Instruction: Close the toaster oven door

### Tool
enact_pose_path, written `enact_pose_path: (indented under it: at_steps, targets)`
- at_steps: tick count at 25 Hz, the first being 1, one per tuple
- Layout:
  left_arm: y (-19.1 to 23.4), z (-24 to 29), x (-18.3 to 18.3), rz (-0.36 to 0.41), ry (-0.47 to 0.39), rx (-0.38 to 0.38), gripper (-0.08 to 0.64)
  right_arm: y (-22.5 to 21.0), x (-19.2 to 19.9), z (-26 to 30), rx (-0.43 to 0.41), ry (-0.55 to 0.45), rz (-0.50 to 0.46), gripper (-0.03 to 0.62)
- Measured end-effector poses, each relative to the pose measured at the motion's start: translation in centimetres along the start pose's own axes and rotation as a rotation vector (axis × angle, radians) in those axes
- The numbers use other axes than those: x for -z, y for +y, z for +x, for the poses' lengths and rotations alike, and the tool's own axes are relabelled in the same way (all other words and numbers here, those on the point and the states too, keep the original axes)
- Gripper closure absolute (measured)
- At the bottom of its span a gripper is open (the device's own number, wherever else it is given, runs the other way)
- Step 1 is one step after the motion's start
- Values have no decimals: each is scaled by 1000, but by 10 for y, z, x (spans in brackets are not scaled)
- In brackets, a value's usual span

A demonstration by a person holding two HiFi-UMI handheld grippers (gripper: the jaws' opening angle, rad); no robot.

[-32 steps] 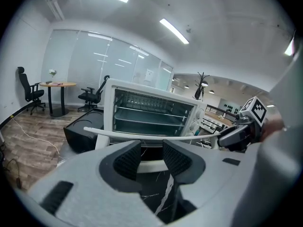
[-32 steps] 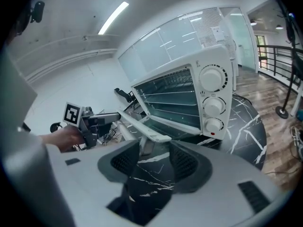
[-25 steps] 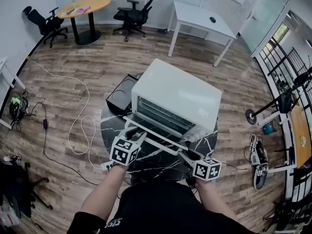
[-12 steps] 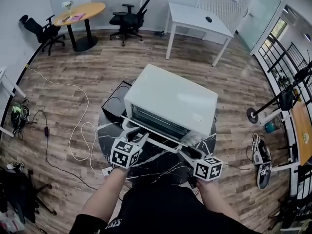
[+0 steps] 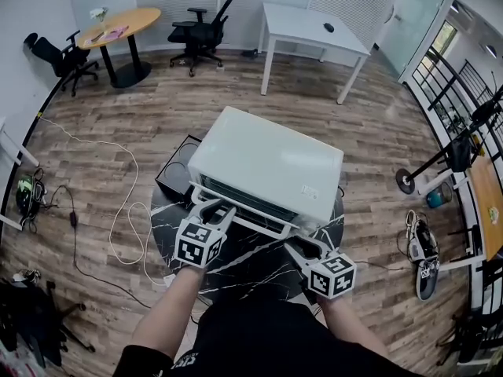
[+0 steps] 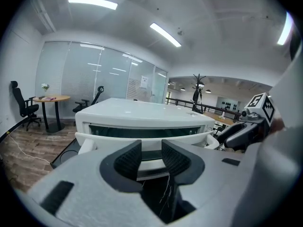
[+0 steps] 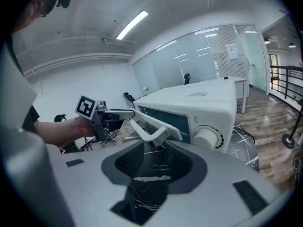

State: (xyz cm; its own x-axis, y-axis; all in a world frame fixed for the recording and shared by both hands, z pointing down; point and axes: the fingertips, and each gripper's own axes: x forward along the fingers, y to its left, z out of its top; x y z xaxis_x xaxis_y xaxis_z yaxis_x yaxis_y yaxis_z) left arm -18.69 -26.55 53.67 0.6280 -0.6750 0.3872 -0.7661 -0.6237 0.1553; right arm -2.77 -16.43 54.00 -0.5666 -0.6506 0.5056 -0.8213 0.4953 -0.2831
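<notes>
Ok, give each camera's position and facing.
Head view: on the head, steeply down at the toaster oven; forearms, left gripper, right gripper show.
Left gripper view: on that gripper, facing the oven front; own jaws closing, empty.
Right gripper view: on that gripper, facing the oven's knob end; own jaws closing, empty.
Shared: both gripper views show the door and the opposite gripper.

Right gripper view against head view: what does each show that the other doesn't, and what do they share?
Only the right gripper view: the knob on the oven's front, and the ceiling lights.
Only the head view: the black box next to the table, and the white cable looping across the floor.
Both: the oven, its door not fully shut, the door's handle, and the black marble table.
</notes>
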Motion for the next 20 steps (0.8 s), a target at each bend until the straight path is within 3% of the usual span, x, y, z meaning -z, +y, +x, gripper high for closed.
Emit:
enact_pose_path:
  at_steps: [6, 14, 20]
  targets:
    - [4, 16, -16, 28, -45, -13, 454, -1, 0, -6, -12, -9, -11, 456]
    - [5, 12, -34, 34, -80, -17, 457, -12, -4, -23, 41, -54, -3, 471]
    - [-8, -21, -51, 65, -149, 10, 470, 26, -15, -30, -18, -104, -76, 479]
